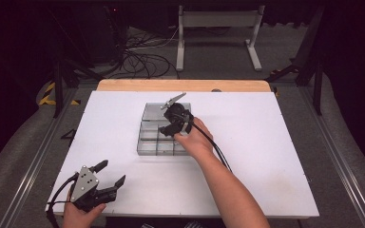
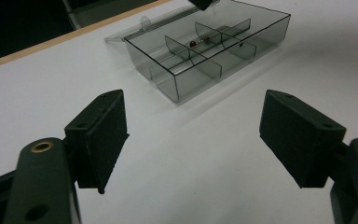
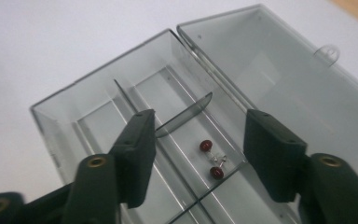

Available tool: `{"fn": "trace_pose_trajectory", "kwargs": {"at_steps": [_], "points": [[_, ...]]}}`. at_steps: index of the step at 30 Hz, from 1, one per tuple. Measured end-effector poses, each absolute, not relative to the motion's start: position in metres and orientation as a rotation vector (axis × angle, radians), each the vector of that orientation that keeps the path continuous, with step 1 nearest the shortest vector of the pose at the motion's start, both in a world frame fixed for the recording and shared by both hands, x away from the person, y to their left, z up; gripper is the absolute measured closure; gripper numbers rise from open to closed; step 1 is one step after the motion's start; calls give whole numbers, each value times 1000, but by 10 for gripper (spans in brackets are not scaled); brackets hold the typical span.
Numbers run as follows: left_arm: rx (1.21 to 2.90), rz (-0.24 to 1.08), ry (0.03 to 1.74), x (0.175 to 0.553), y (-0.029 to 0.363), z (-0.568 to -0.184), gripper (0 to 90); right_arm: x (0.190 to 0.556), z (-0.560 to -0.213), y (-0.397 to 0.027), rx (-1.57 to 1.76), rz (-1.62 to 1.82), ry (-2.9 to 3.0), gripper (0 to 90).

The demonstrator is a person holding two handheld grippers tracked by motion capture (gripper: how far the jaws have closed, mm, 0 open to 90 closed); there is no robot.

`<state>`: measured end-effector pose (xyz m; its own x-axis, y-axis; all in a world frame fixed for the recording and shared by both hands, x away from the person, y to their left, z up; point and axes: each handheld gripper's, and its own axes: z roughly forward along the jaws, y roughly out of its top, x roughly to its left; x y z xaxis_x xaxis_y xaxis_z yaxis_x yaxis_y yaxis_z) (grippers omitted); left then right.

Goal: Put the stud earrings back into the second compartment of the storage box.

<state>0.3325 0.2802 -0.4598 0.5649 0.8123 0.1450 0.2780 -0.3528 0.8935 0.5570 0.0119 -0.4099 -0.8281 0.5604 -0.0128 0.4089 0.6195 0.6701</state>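
- Resting at the near left edge of the white surface [image 1: 266, 142], the left gripper [image 1: 108, 176] has its jaws spread wide, holding nothing
- Farther in, near the middle, sits a clear divided box [image 1: 148, 147] with its lid [image 3: 279, 70] folded flat open on the far side
- The right gripper [image 3: 198, 149] hangs over the box, jaws apart, above a compartment holding two dark red bead earrings [image 3: 211, 159]
- A loose curved divider [image 3: 186, 114] leans just beyond its left jaw
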Motion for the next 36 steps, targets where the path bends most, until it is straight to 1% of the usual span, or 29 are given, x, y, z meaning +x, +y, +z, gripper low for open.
{"fn": "trace_pose_trajectory", "kwargs": {"at_steps": [2,7,15,18,21,29,36], "points": [[1897,748,887,333,280,-460,236,551,-401,8,779,1018,2596,380],[1895,753,887,332,279,-460,236,540,-384,-1,739,1049,2580,338],[1901,754,887,332,279,-460,235,524,-368,-16,724,1108,2569,272],[1901,755,889,333,279,-461,236,516,-362,-22,712,1128,2565,225],[1898,753,890,332,278,-460,236,508,-357,-30,689,1145,2554,150],[1903,753,888,332,278,-460,235,482,-351,-61,657,1220,2520,57],[1907,758,889,333,277,-461,236,462,-357,-96,643,1319,2460,14]]}}
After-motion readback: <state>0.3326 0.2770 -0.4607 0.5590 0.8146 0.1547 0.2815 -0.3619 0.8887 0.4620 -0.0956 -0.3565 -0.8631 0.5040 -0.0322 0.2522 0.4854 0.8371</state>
